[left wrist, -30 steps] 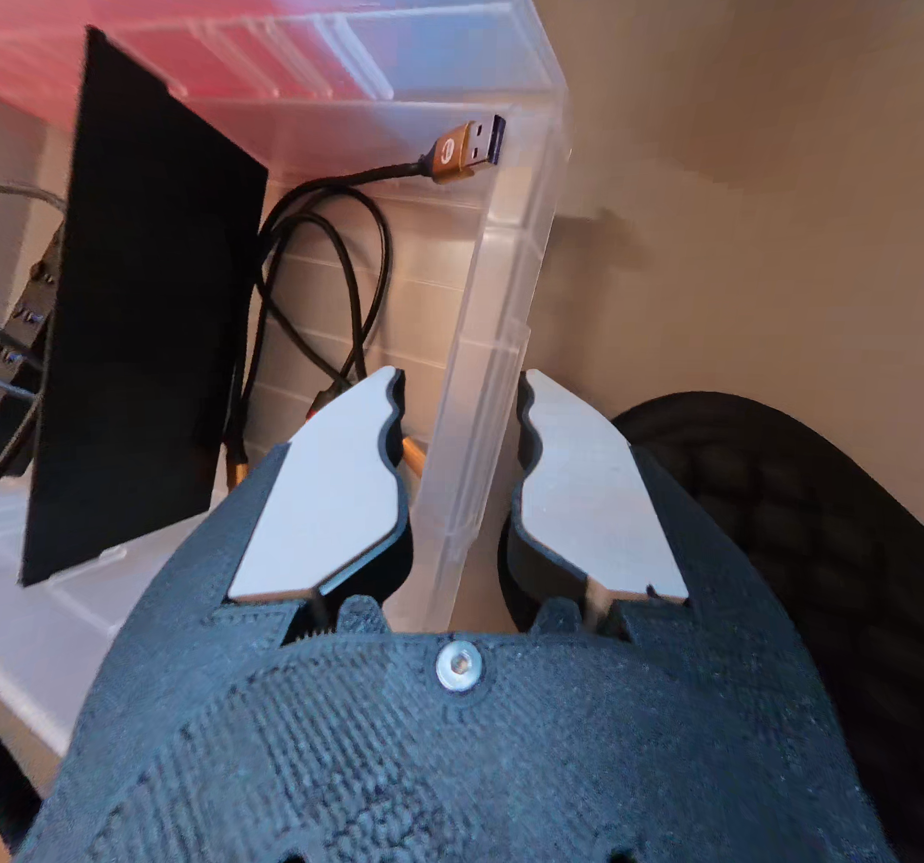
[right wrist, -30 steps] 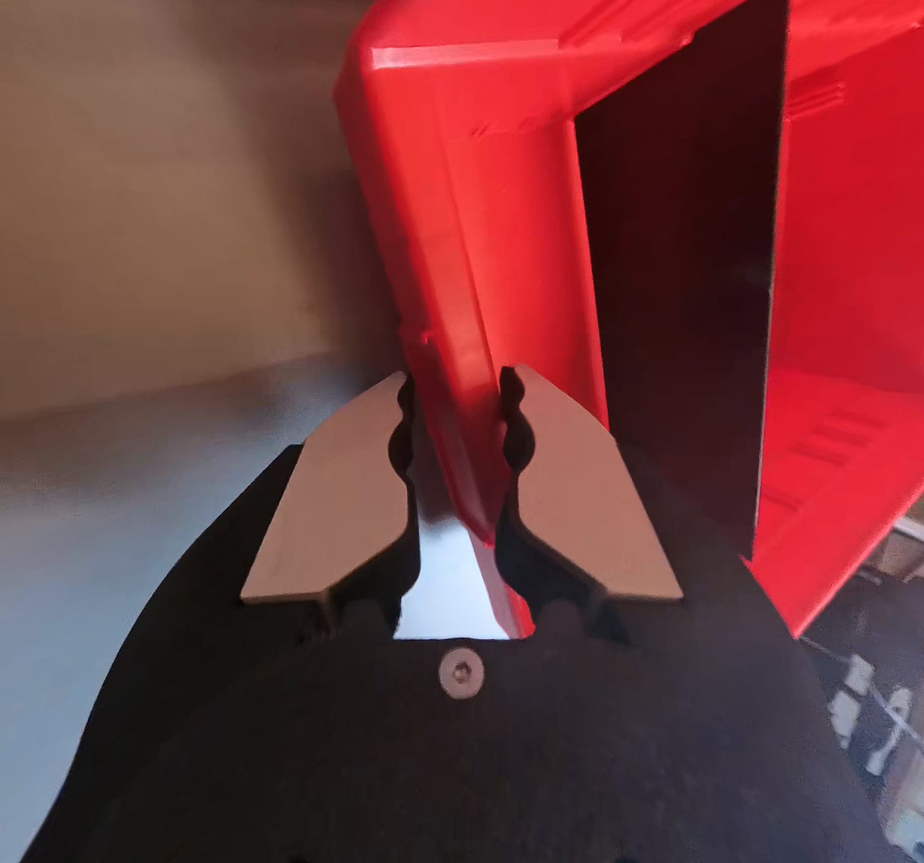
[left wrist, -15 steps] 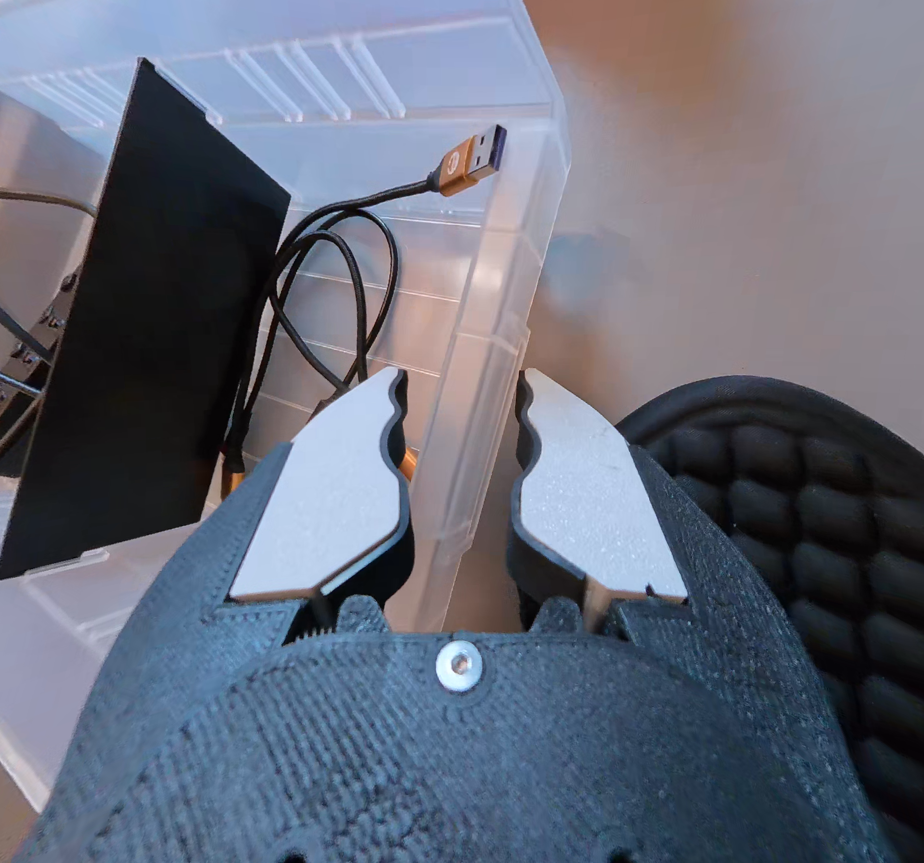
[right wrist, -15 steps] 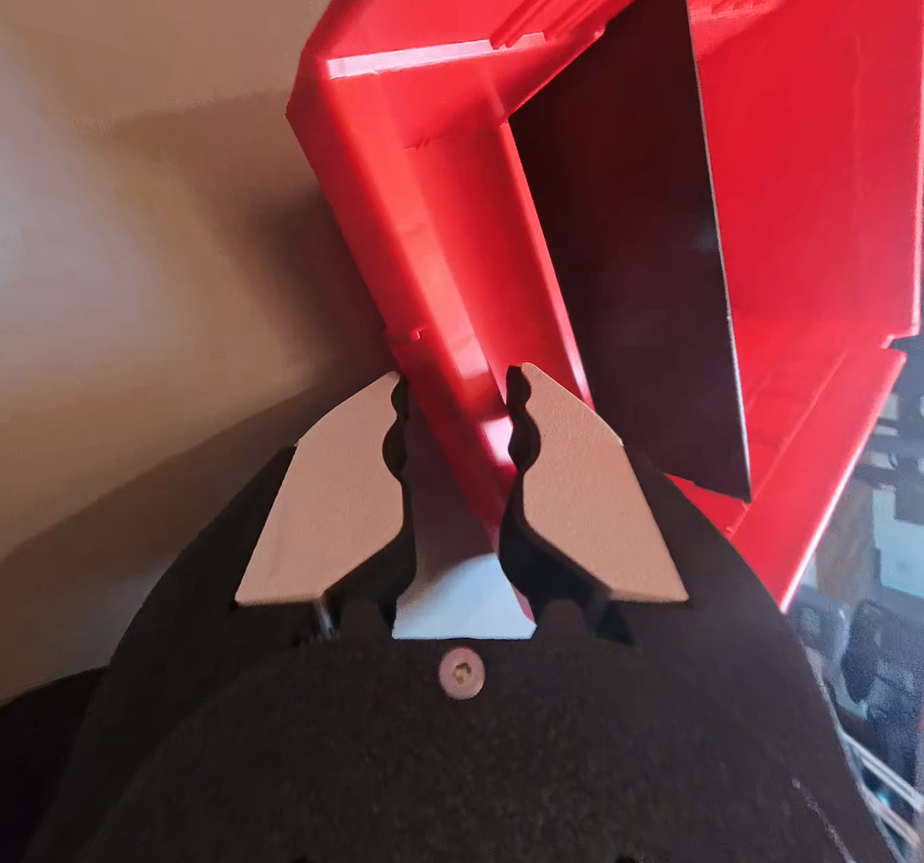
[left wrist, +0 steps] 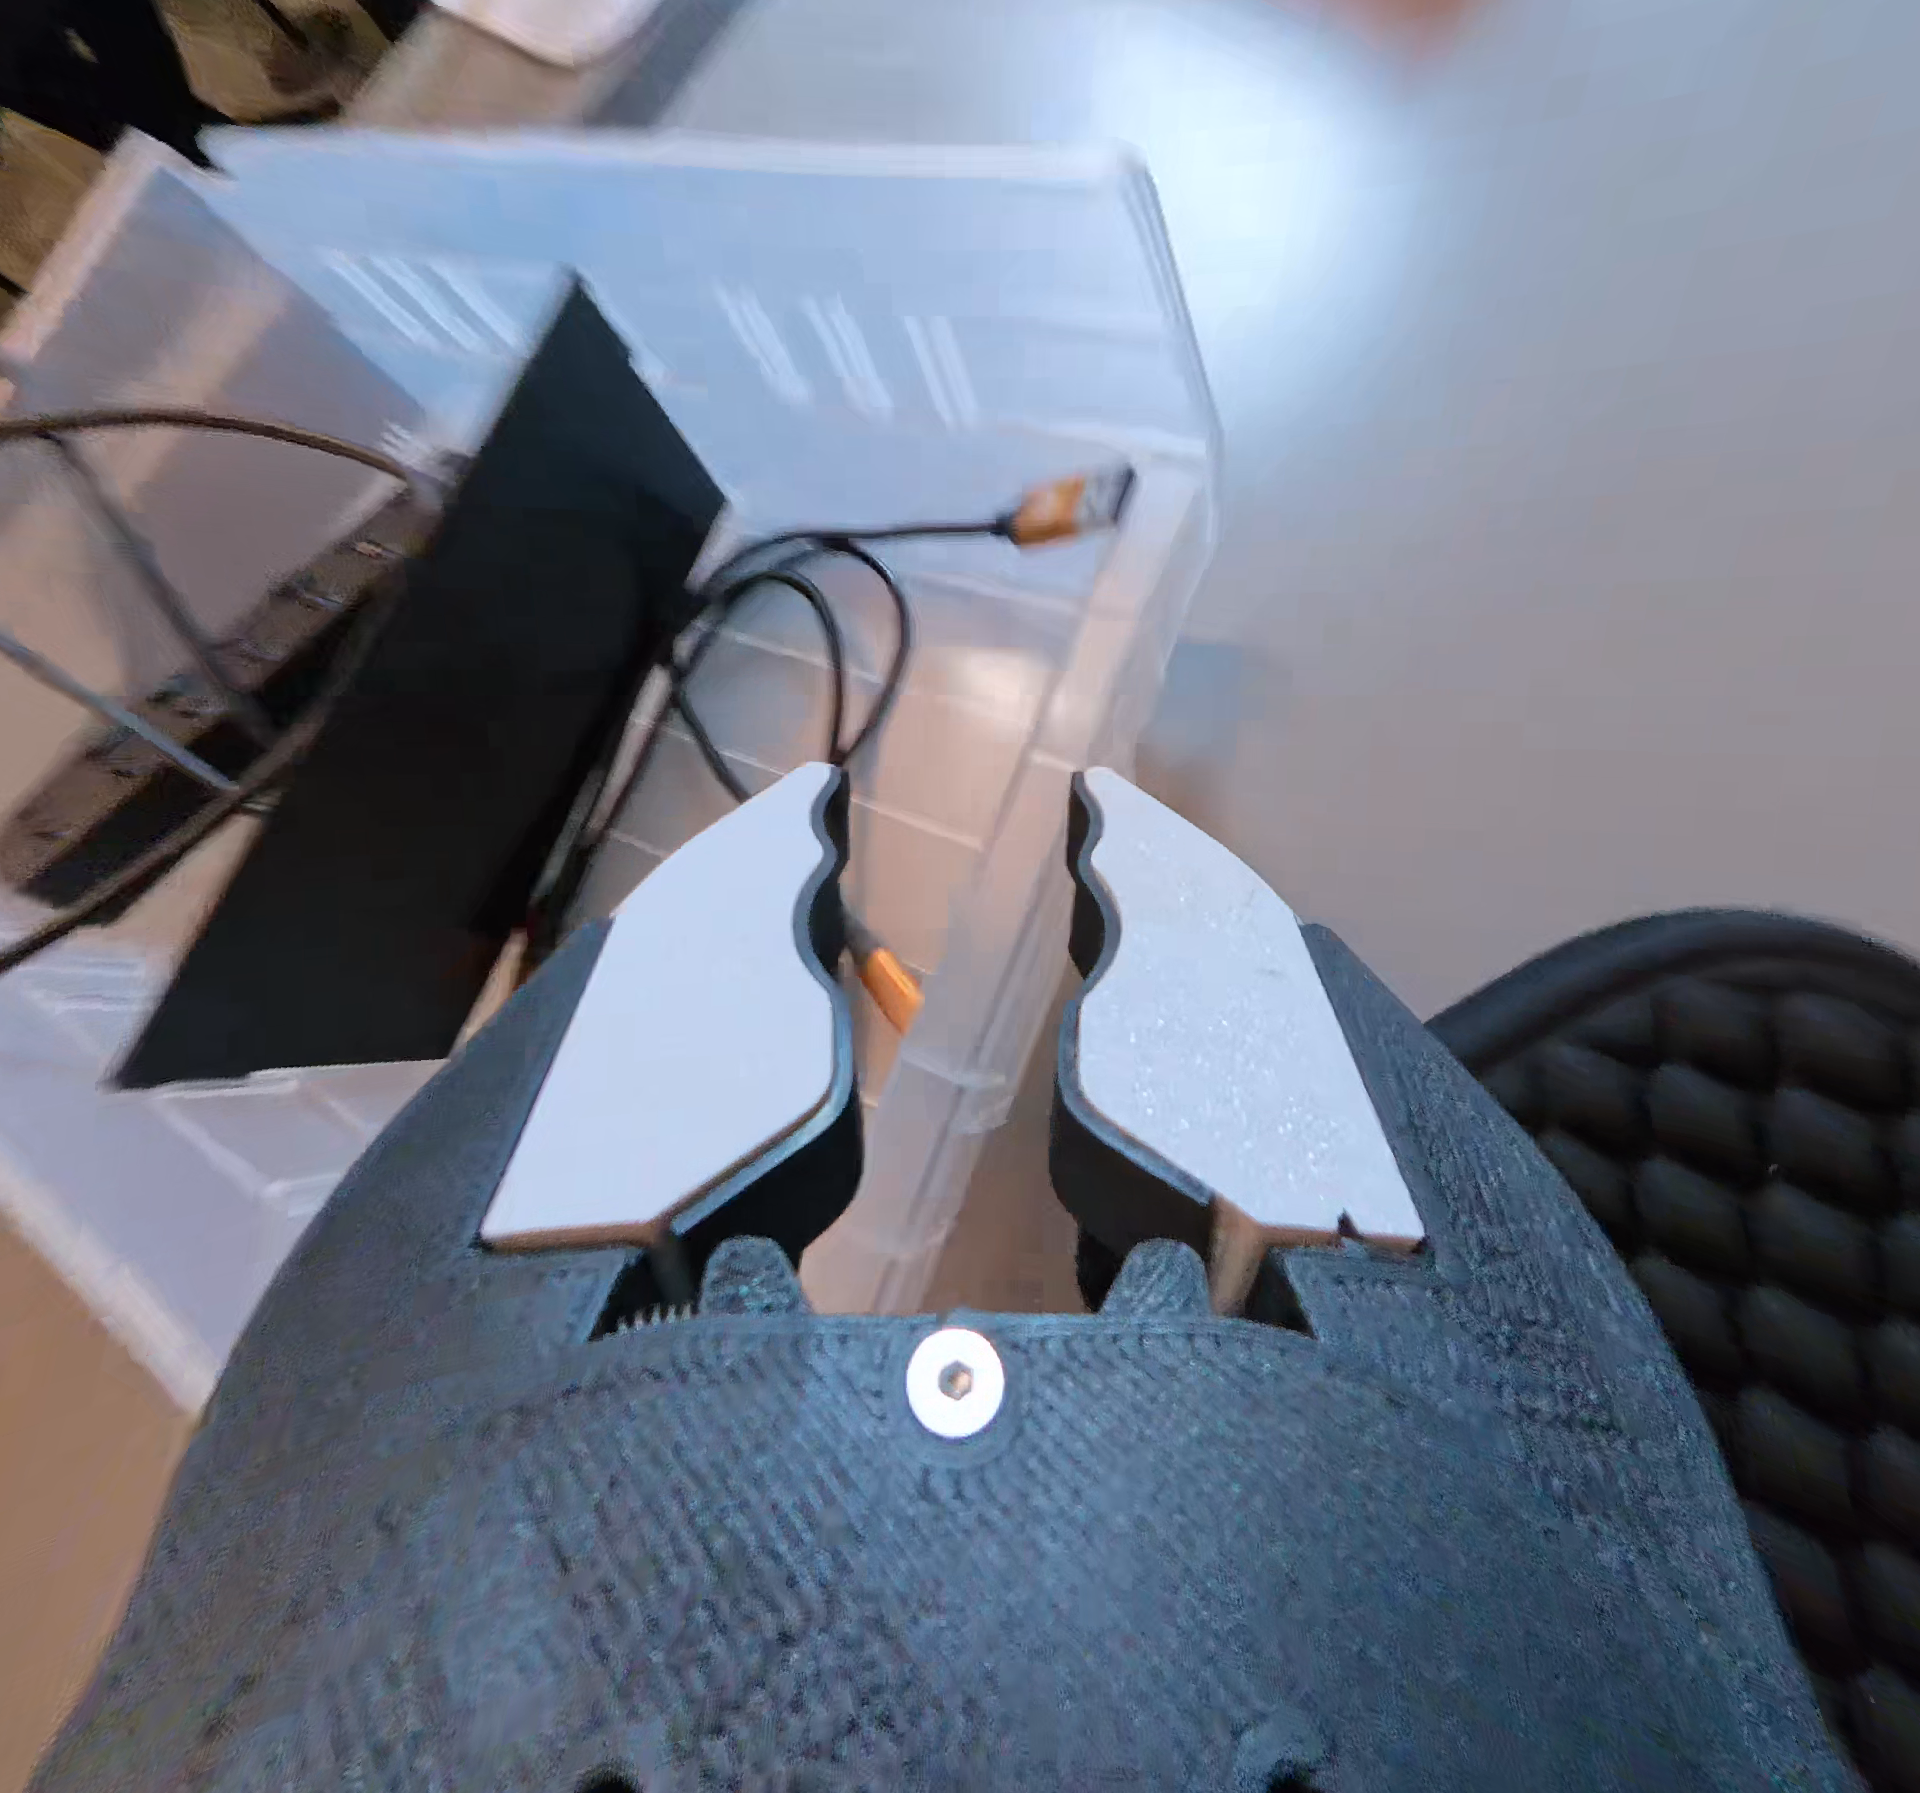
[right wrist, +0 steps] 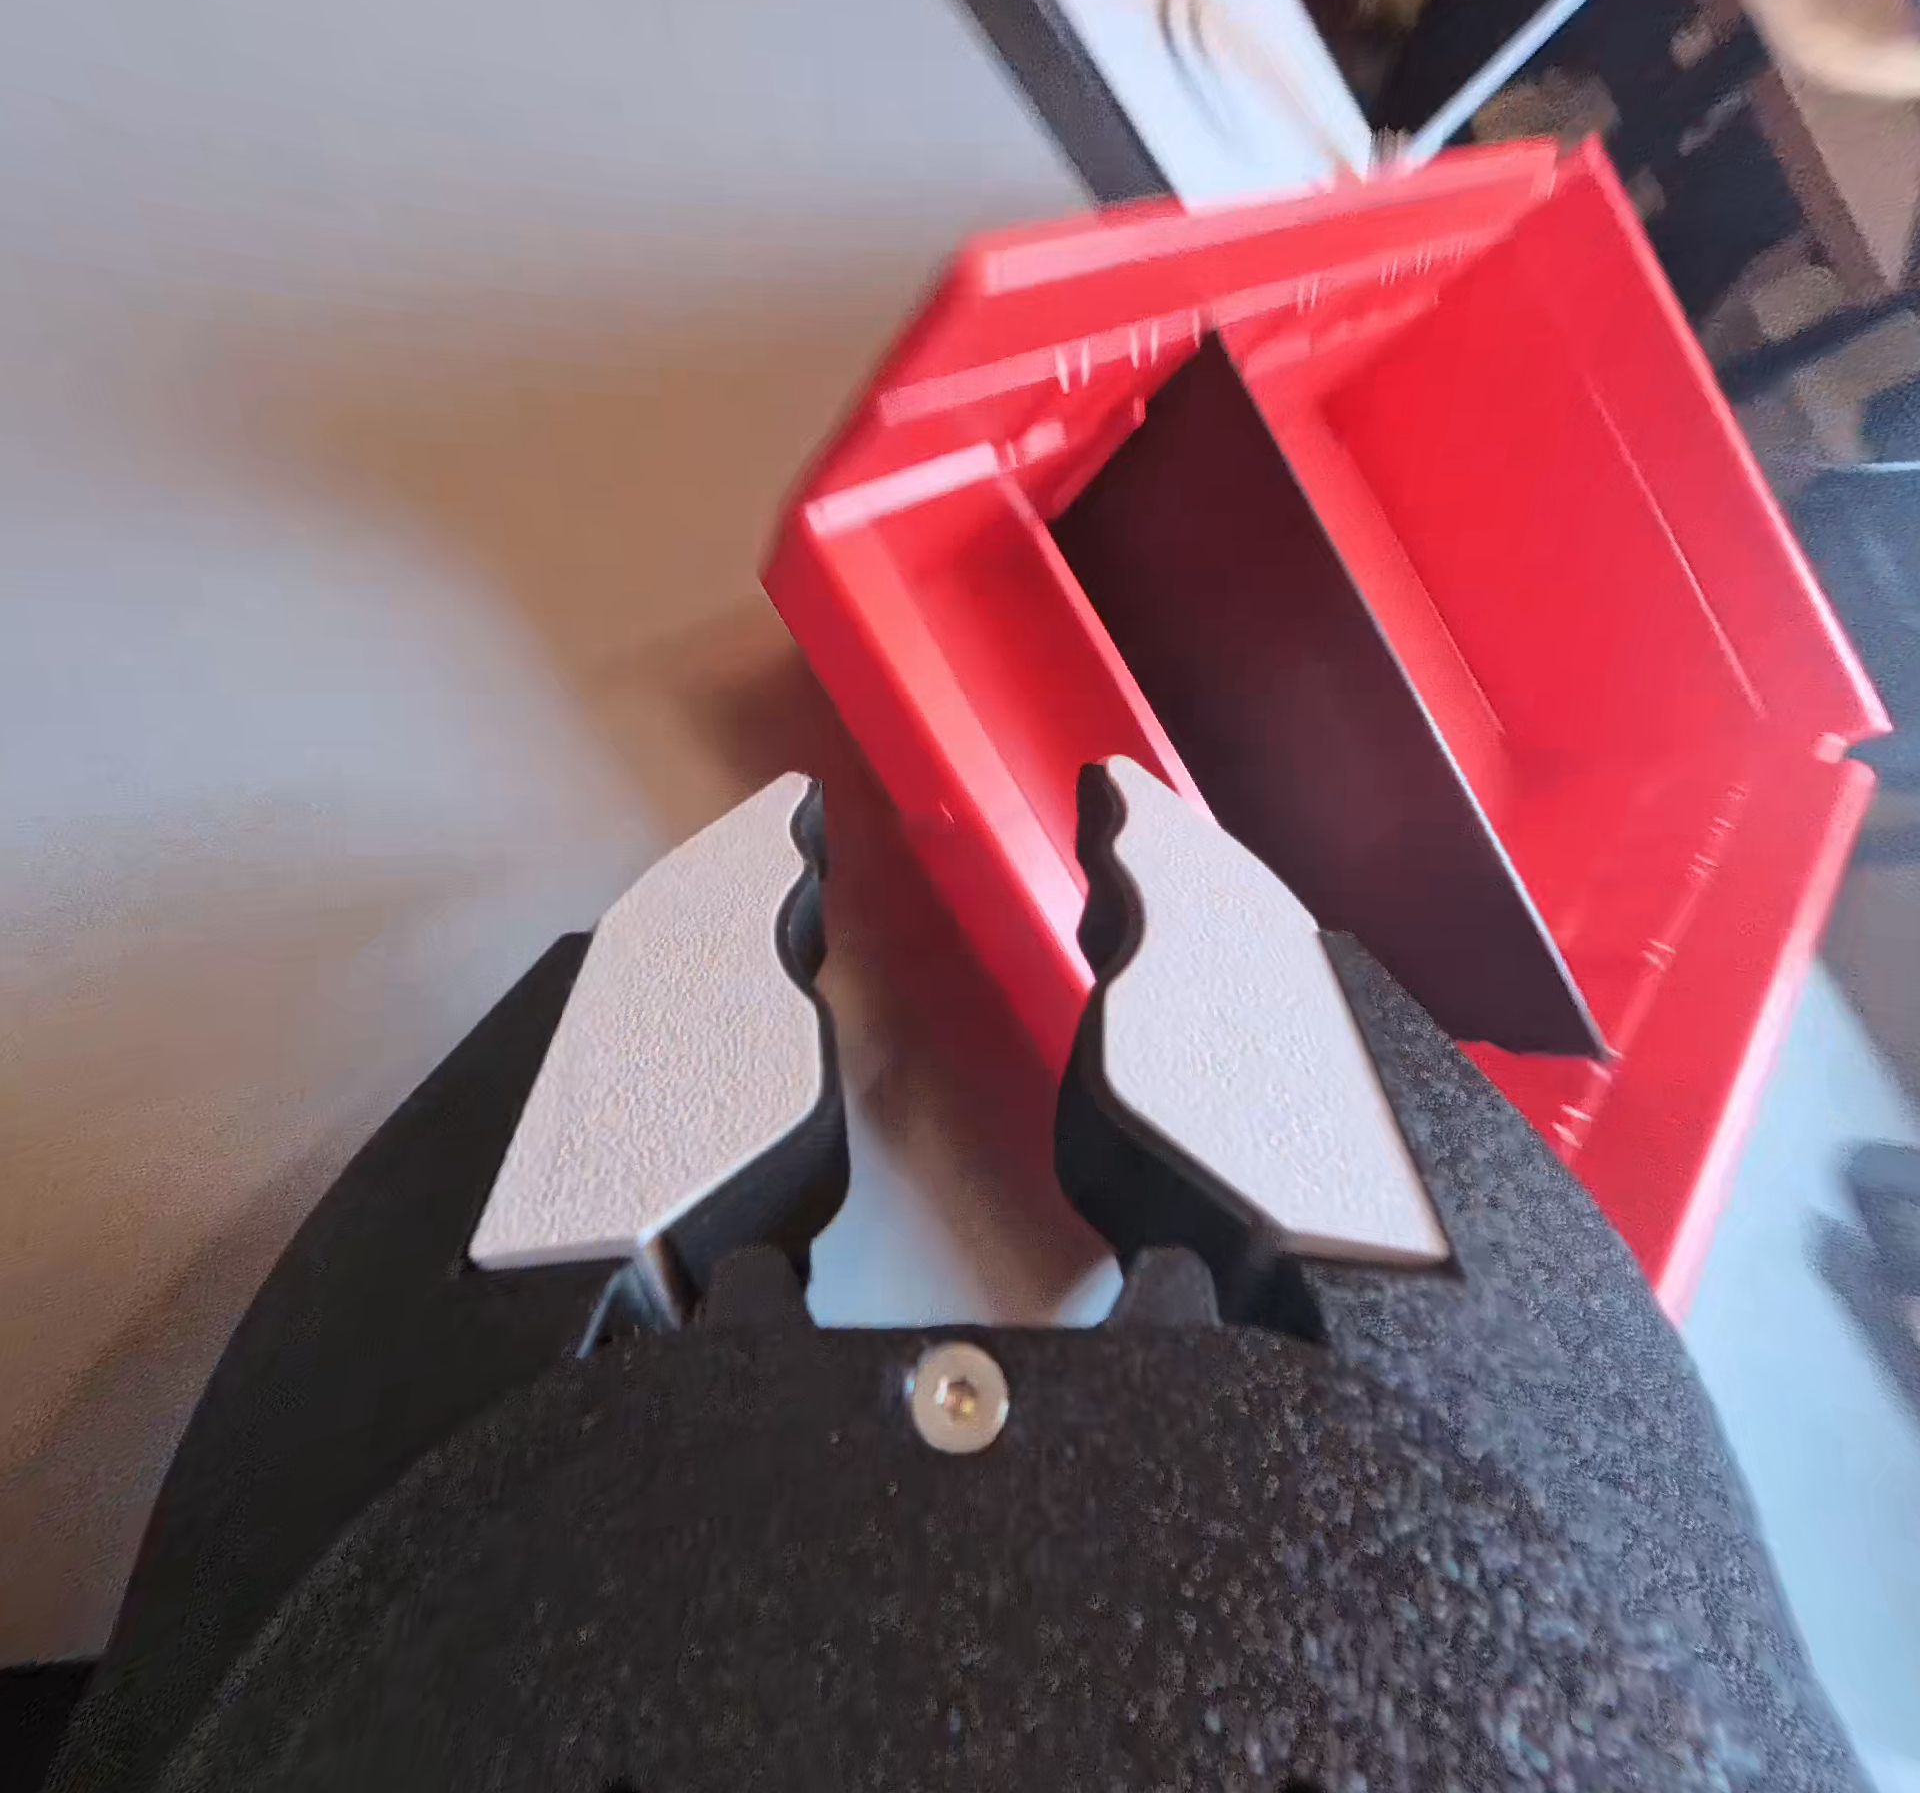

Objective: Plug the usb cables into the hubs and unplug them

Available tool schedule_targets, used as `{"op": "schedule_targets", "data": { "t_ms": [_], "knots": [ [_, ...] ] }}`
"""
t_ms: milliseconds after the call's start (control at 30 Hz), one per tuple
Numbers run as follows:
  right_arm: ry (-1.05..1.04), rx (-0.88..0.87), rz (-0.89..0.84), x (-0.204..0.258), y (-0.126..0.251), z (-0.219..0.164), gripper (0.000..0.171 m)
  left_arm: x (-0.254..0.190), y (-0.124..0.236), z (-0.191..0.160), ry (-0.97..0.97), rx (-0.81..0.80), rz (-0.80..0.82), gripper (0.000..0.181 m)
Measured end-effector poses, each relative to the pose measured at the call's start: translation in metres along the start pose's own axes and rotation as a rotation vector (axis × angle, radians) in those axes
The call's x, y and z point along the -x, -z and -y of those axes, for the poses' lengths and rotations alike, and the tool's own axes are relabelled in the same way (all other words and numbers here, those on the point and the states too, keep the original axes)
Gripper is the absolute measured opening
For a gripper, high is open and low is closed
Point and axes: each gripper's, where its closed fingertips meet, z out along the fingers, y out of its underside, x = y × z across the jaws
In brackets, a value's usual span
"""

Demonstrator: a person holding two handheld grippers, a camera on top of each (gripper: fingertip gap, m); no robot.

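Observation:
A clear plastic bin [left wrist: 1174, 455] holds a black divider [left wrist: 468, 756], a black cable with two orange USB plugs [left wrist: 1070, 507] and, left of the divider, a black hub [left wrist: 197, 694] with cables in it. My left gripper [left wrist: 951, 787] is shut on the bin's right wall, one finger inside and one outside. My right gripper [right wrist: 951, 793] straddles the left wall of a red bin [right wrist: 1091, 289] with a black divider [right wrist: 1299, 756]. Its jaws stand slightly apart, open around the wall. The red bin shows nothing else inside.
Both bins are over a pale tabletop [left wrist: 1558, 496]. A black quilted cushion [left wrist: 1714, 1172] lies at the lower right of the left wrist view. Blurred dark furniture and clutter [right wrist: 1558, 29] stand beyond the red bin.
Both bins have swung with the grippers over the table. The right jaws have widened a little and the red bin now sits farther from them. The left grip is unchanged.

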Motion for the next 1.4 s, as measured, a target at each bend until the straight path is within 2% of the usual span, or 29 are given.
{"op": "schedule_targets", "data": {
  "t_ms": [33,133,233,400,567,700,767,833,1200,1400],
  "knots": [
    [-0.062,-0.079,0.032,0.005,0.007,0.013,0.046,0.012,0.009,0.009,0.026,-0.033,0.028,0.039],
    [-0.205,-0.267,0.092,0.014,0.023,0.042,0.046,0.058,0.033,0.033,0.133,-0.083,0.132,0.037],
    [-0.275,-0.379,0.13,0.023,0.025,0.053,0.042,0.107,0.036,0.046,0.255,-0.07,0.2,0.036],
    [-0.253,-0.372,0.14,0.037,0.013,0.045,0.039,0.179,-0.008,0.02,0.305,0.213,0.309,0.044],
    [-0.214,-0.368,0.148,0.047,0.009,0.041,0.036,0.206,-0.061,-0.006,0.344,0.444,0.286,0.053],
    [-0.203,-0.361,0.147,0.048,0.008,0.037,0.035,0.217,-0.08,-0.021,0.323,0.559,0.301,0.028],
    [-0.204,-0.364,0.147,0.047,0.01,0.035,0.033,0.221,-0.081,-0.016,0.267,0.546,0.323,0.01],
    [-0.214,-0.367,0.151,0.046,0.011,0.035,0.032,0.221,-0.075,-0.003,0.25,0.509,0.322,0.005],
    [-0.217,-0.405,0.17,0.051,0.017,0.045,0.027,0.216,0.013,0.123,0.125,0.121,0.37,0.005],
    [-0.236,-0.413,0.193,0.056,0.017,0.05,0.027,0.205,0.051,0.165,0.034,-0.007,0.441,0.004]
  ]
}}
